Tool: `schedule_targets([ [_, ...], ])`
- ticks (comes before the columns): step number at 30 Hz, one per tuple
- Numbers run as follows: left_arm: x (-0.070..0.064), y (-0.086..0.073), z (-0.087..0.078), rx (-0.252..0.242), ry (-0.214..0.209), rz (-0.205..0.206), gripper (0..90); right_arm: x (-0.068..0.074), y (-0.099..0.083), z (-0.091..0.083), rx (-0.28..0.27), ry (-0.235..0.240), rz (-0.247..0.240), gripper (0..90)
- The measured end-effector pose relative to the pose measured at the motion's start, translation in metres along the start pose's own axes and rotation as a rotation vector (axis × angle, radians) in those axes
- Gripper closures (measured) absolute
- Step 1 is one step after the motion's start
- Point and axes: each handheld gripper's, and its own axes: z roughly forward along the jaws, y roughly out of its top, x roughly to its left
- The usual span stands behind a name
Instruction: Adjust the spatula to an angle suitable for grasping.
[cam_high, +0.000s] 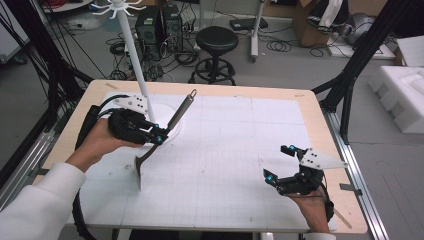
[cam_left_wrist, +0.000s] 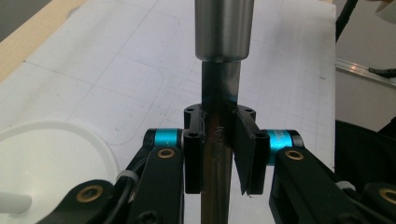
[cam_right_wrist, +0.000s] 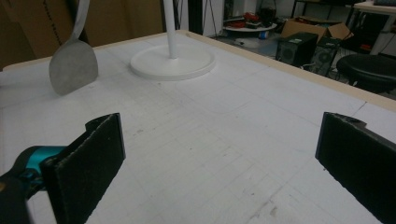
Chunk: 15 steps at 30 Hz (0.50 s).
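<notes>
1. Left gripper (cam_high: 156, 136), near the left edge of the desk (cam_high: 310, 120), toward the far left corner: jaws narrow, clamped on the metal shaft of the spatula (cam_high: 165, 135).
2. Spatula: held tilted, handle end pointing up toward the far edge, flat blade down toward the near-left part of the desk; blade tip at or just above the gridded white mat (cam_high: 235, 150), contact not discernible.
3. Left gripper view: pads (cam_left_wrist: 194, 161) pressed on both sides of the dark shaft, thicker polished handle (cam_left_wrist: 224, 28) rising just beyond them.
4. Right gripper (cam_high: 280, 162), near the right edge toward the near right corner: jaws wide, holding nothing, well apart from the spatula.
5. Right gripper view: two black pads (cam_right_wrist: 88, 163) spread far apart over bare mat, spatula blade (cam_right_wrist: 74, 65) visible in the distance.
6. White stand (cam_high: 131, 45): thin upright pole on a round base (cam_right_wrist: 173, 60), close to the far left corner, just beside the left gripper.
7. Black stool (cam_high: 216, 42): on the floor beyond the far edge.
</notes>
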Motion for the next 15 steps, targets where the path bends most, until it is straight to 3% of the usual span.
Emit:
schedule_targets([
  [5, 0.0, 0.003, -0.006, -0.068, -0.03, 0.0, 74.8, -0.002, 0.0, 0.001, 0.001, 0.007, 0.012, 0.4],
  [15, -0.004, 0.016, -0.011, -0.139, -0.049, 0.06, 74.8, -0.006, 0.012, 0.0, 0.024, 0.043, 0.01, 0.4],
])
